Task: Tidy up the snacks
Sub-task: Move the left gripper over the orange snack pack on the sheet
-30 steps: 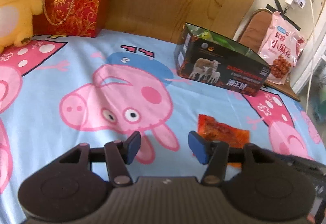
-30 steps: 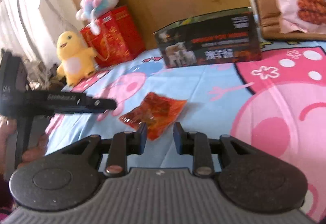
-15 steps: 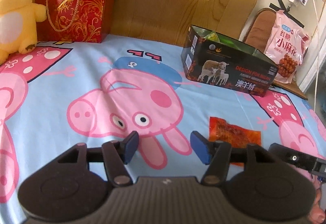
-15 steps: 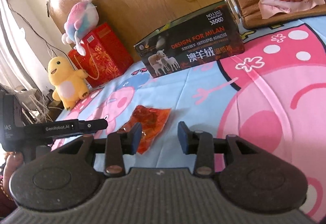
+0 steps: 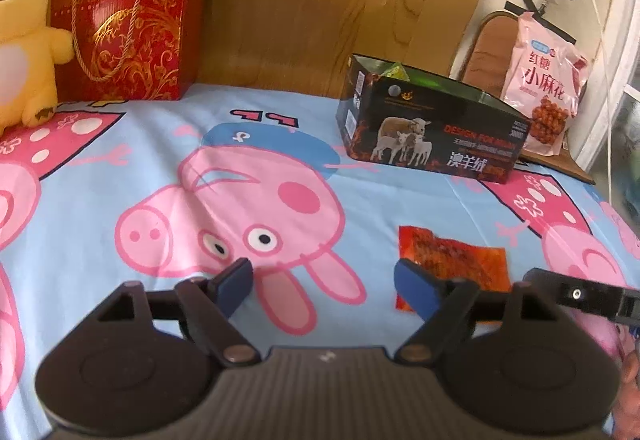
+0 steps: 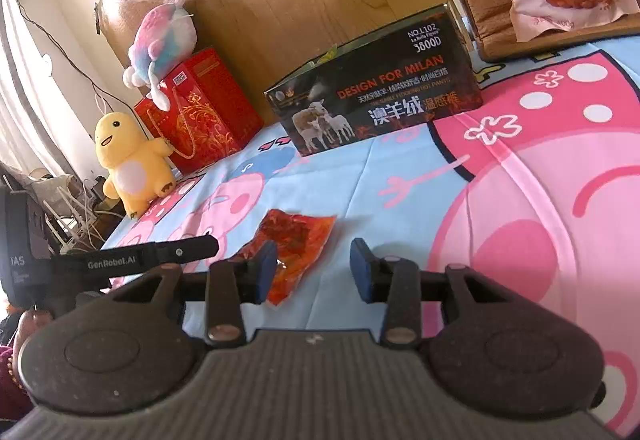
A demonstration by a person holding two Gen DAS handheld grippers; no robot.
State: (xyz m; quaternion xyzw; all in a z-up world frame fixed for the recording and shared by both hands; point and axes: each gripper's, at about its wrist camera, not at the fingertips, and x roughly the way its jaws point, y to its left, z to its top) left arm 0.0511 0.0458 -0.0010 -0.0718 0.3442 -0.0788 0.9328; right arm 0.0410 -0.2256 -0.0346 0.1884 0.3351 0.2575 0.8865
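Left gripper point(image 5: 324, 286) held low over the cartoon-pig bedsheet point(image 5: 120, 168), jaws wide apart and just opened further, nothing between them, only sheet. Orange-red snack packet point(image 5: 452, 260) lies flat on the sheet at about 2 o'clock from that gripper, its near edge hidden behind the right-hand fingertip point(image 5: 412, 286), not between the pads. Right gripper point(image 6: 314, 270) stands partly open, jaws widened a little within the last second, gripping nothing; the same snack packet point(image 6: 298, 240) sits at about 11 o'clock from it, partly behind the left-hand fingertip point(image 6: 264, 270); contact cannot be told. The other tool's black finger reaches in from 9 o'clock in the right wrist view. Further out, at 1 o'clock in the left wrist view, an open-topped dark box with sheep print point(image 5: 432, 132) rests on the sheet; green and yellow wrapping point(image 5: 394, 72) shows above its rim, contents otherwise hidden. Beyond, at 2 o'clock, a pink snack bag point(image 5: 544, 84) leans against a brown cushion. At 11 o'clock, a red gift box point(image 5: 128, 28) stands against the wooden headboard, a plush on top, a yellow plush point(image 5: 24, 40) beside it.
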